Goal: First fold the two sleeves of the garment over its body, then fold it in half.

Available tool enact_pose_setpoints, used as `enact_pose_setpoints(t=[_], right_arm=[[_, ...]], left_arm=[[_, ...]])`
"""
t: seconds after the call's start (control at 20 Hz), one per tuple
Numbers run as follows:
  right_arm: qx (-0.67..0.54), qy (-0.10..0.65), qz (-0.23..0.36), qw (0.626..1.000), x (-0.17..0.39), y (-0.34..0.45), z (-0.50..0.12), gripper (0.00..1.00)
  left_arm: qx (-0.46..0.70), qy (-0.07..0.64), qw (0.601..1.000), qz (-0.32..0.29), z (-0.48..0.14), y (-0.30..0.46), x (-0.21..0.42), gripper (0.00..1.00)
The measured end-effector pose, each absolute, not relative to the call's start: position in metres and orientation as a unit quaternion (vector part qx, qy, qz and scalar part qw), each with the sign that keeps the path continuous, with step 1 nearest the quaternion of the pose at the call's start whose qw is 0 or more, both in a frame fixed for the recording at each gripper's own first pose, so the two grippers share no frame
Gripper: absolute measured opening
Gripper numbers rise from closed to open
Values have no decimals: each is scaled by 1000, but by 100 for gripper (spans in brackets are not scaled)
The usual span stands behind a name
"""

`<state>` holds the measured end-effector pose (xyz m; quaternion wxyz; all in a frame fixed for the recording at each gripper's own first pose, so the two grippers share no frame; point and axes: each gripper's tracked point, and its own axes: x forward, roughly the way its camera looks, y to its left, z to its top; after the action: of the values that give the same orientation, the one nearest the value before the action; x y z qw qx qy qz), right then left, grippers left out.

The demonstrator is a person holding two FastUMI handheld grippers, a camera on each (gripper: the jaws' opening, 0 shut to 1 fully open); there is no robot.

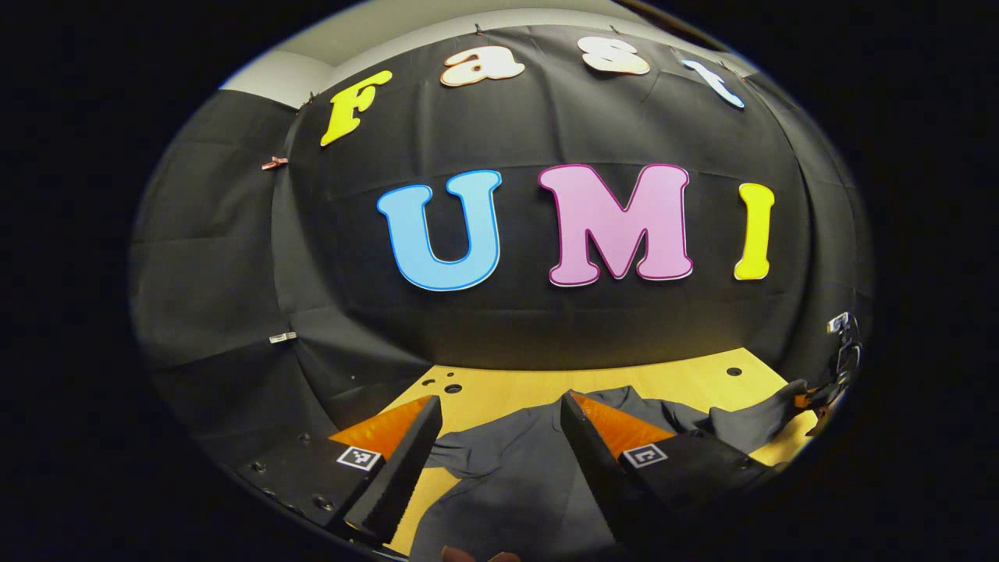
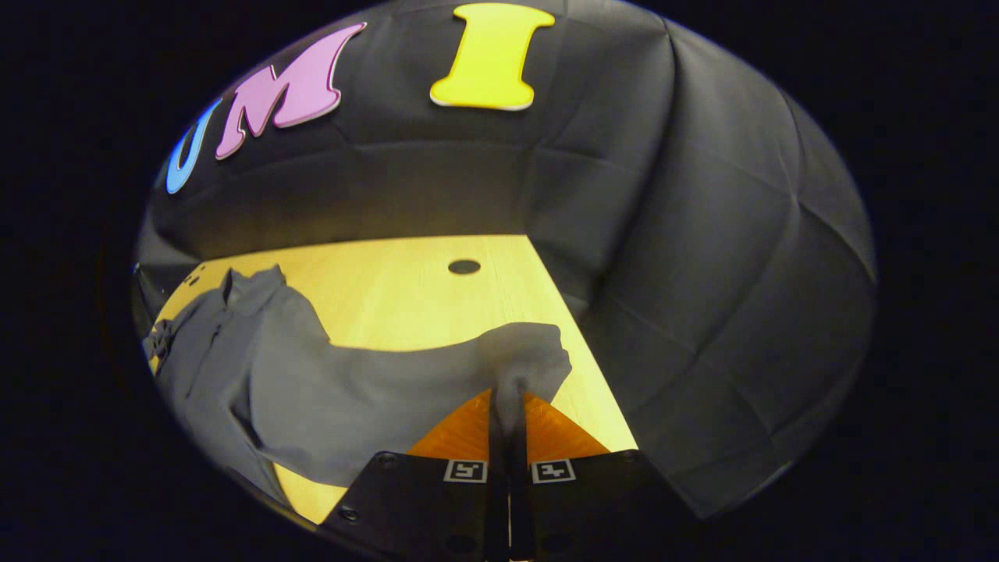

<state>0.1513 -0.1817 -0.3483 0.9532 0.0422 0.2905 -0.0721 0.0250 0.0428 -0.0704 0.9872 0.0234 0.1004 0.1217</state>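
Note:
A dark grey garment (image 1: 531, 476) lies spread on the light wooden table (image 1: 687, 378). My left gripper (image 1: 499, 410) hovers open over its body, fingers wide apart with cloth showing between them, not touching. In the right gripper view the garment (image 2: 257, 375) stretches to the left, collar (image 2: 250, 285) at the far end. Its sleeve (image 2: 515, 359) runs toward me and my right gripper (image 2: 507, 406) is shut on the cuff end, the fabric bunched above the fingertips. That same gripper (image 1: 819, 398) appears at the far right edge of the left gripper view, at the sleeve end (image 1: 757, 417).
The black cloth wall (image 1: 546, 328) closes the back of the table and another (image 2: 702, 312) rises right beside the table's right edge. Small round holes (image 2: 463, 266) mark the tabletop. Bare wood lies behind the garment.

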Motion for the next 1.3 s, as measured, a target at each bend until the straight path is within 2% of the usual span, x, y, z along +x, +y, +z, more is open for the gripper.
enact_pose_setpoints(t=[0.2,0.65,0.9,1.3], right_arm=[[32,241,-84,966,141,-148,-276,6],[29,148,-62,987,127,-31,-146,6],[28,133,-22,991,128,50,-119,6],[30,152,63,986,139,172,-126,6]], left_arm=[[26,91,993,75,-76,71,18,96],[-7,85,995,46,-90,151,-1,96],[-13,83,995,45,-97,190,-10,96],[-15,90,993,69,-112,237,-17,96]])
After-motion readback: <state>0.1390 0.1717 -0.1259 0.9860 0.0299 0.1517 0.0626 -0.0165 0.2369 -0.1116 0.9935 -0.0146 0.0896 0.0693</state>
